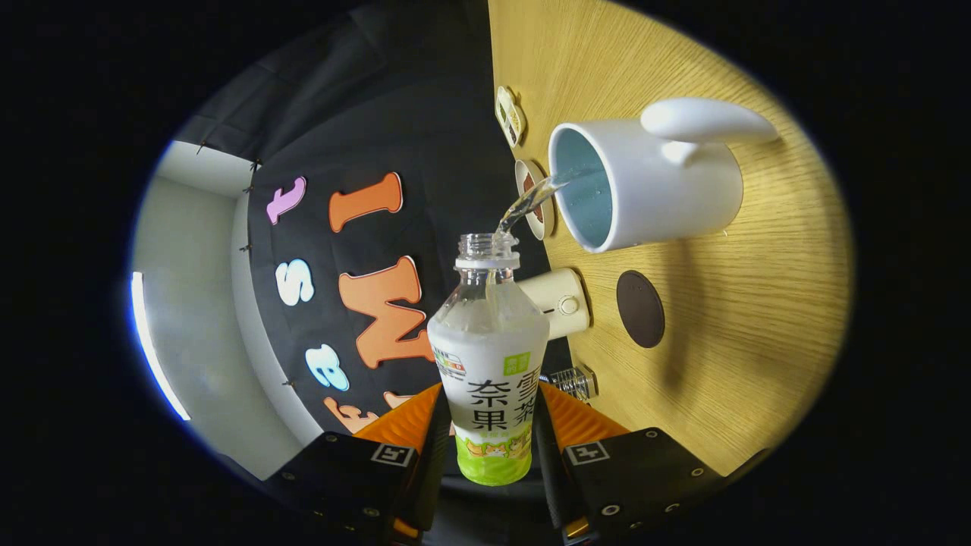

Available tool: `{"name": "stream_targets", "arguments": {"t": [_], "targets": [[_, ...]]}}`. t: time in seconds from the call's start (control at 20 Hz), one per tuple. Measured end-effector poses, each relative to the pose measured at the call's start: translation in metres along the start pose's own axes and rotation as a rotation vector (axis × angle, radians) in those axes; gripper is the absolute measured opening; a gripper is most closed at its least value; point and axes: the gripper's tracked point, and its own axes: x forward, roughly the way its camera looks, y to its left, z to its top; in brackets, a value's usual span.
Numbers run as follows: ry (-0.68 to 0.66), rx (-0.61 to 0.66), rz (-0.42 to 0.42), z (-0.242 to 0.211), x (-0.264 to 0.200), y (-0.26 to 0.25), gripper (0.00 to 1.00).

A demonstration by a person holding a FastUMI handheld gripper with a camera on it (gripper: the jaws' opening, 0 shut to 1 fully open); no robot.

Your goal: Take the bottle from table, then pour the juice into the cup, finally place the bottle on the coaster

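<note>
Wood table (743, 364) lies open past the coaster (640, 309); gripper (491, 425) clamps the bottle (489, 356), juice (527, 203) streaming over the cup (645, 186) rim.

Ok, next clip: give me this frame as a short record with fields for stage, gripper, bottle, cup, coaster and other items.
stage: pouring under way, bottle not yet on the coaster
gripper: gripper shut on the bottle, one finger on each side of its labelled body
bottle: bottle uncapped, tilted toward the cup, a clear stream leaving its mouth
cup: white cup on the wooden table, stream reaching its rim
coaster: dark round coaster bare, on the table beside the cup
other items: small cream device just beyond the bottle
</note>
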Motion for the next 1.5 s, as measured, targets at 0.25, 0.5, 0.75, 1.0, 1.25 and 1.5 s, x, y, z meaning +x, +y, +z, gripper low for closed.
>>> {"name": "stream_targets", "arguments": {"t": [0.25,0.5,0.75,1.0,1.25,1.5], "targets": [[-0.009,0.029,0.013,0.004,0.001,0.003,0.58],[-0.018,0.075,0.027,0.006,0.003,0.01,0.58],[-0.025,0.104,0.045,0.008,0.005,0.017,0.57],[-0.029,0.12,0.051,0.009,0.004,0.019,0.58],[-0.036,0.152,0.061,0.01,0.004,0.023,0.58],[-0.039,0.187,0.08,0.008,0.002,0.027,0.58]]}}
